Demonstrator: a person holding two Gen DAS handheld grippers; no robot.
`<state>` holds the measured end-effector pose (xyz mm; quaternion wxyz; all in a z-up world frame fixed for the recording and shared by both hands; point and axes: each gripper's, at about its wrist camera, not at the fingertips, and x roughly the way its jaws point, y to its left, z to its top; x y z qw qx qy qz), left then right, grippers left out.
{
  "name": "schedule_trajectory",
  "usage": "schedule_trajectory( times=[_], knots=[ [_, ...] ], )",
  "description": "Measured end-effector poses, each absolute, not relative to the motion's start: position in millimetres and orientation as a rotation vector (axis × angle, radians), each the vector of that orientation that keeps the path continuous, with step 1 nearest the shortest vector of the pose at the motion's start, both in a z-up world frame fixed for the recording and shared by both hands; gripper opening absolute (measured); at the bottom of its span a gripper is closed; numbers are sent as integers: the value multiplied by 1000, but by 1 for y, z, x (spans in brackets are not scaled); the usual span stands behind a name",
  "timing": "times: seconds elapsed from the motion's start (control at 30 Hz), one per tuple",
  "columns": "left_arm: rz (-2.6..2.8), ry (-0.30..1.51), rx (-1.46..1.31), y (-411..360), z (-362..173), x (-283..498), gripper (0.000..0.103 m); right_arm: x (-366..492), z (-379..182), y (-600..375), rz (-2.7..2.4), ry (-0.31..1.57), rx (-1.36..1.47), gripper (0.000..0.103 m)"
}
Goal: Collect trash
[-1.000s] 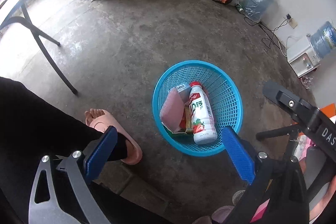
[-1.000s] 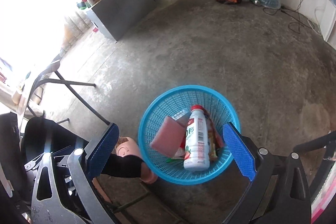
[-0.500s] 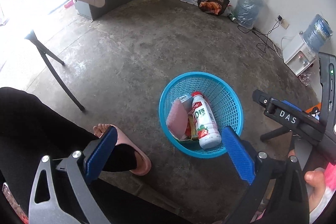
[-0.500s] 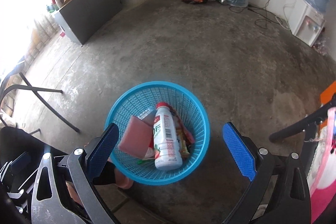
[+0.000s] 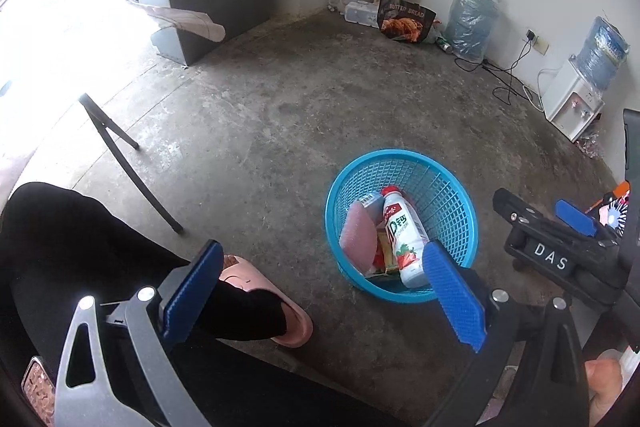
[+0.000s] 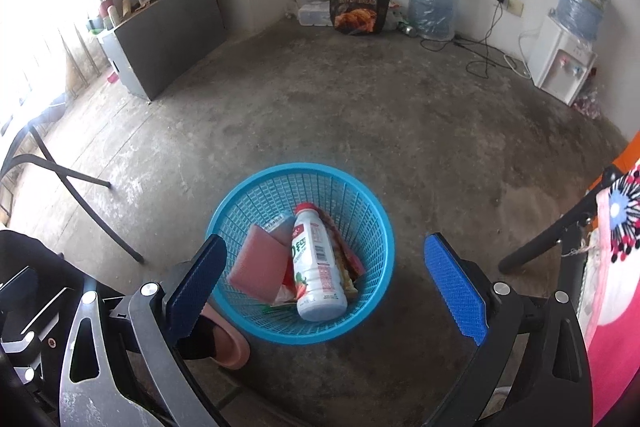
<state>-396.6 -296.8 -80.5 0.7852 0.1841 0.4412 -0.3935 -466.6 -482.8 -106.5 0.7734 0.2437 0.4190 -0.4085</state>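
A blue mesh basket (image 5: 448, 183) (image 6: 340, 183) stands on the concrete floor. In it lie a white strawberry-milk bottle (image 5: 404, 235) (image 6: 316, 267), a pink sponge (image 5: 358, 239) (image 6: 260, 267) and snack wrappers (image 6: 348, 263). My left gripper (image 5: 324, 295) is open and empty, held above and to the near left of the basket. My right gripper (image 6: 326, 287) is open and empty, above the basket's near side. The right gripper's body (image 5: 560, 251) shows at the right of the left wrist view.
My foot in a pink slipper (image 5: 280, 311) is left of the basket. Black table legs (image 5: 124, 155) stand at the left. A grey cabinet (image 6: 168, 35), water jugs (image 6: 432, 3), a dispenser (image 6: 560, 63), floor cables (image 6: 484, 55) and a snack bag (image 6: 358, 13) line the walls.
Both grippers have risen and drawn back from the basket, so it looks smaller and more of the room shows. Both stay open and empty.
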Motion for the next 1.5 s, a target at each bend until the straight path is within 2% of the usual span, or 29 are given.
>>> schedule_trajectory(
  times=[0.37,1.5],
  knots=[
    [-754,711,467,-292,-60,-421,98,-466,-108,-480,-931,887,489,95],
    [-705,798,445,-292,-73,-401,98,-463,-117,-486,-965,934,450,95]
  ],
)
